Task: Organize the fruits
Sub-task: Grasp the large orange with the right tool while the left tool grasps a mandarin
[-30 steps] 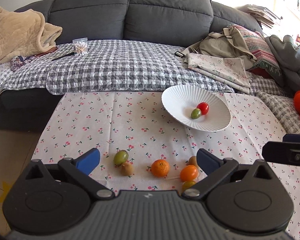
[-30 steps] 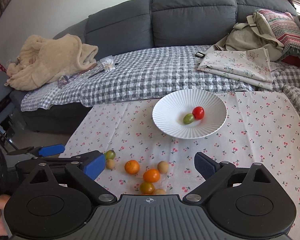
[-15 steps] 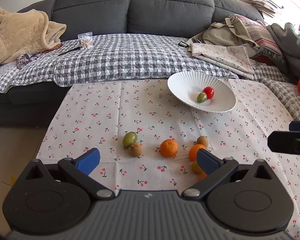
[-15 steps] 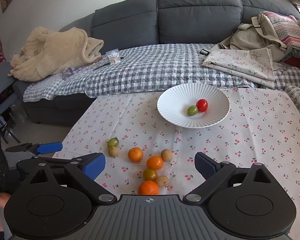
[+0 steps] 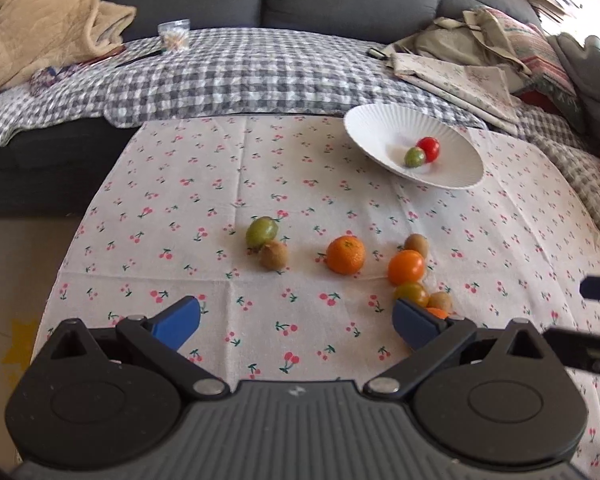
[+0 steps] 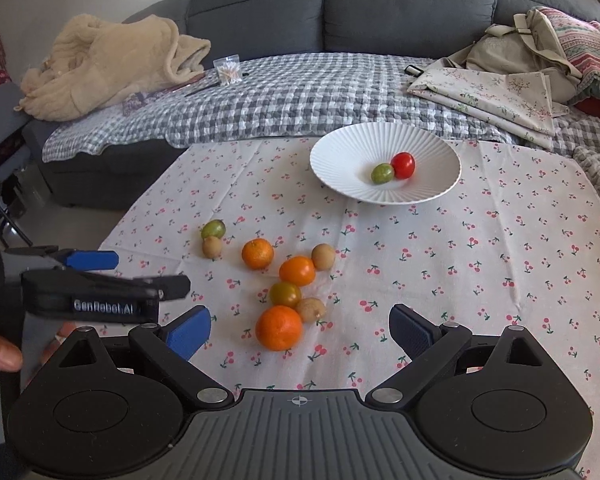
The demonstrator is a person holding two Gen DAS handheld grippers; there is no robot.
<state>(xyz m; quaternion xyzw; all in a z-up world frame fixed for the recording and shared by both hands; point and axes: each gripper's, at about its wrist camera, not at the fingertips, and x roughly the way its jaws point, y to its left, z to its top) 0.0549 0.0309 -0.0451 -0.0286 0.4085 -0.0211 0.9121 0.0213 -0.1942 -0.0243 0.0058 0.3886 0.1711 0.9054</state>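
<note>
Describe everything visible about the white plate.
The white plate is round and shallow, with fine radial ribs; it looks like glazed ceramic. It rests upright on the cherry-print tablecloth at the table's far side, near the sofa. Inside lie a red tomato and a green tomato, touching each other. Neither pair of tongs is near it.
</note>
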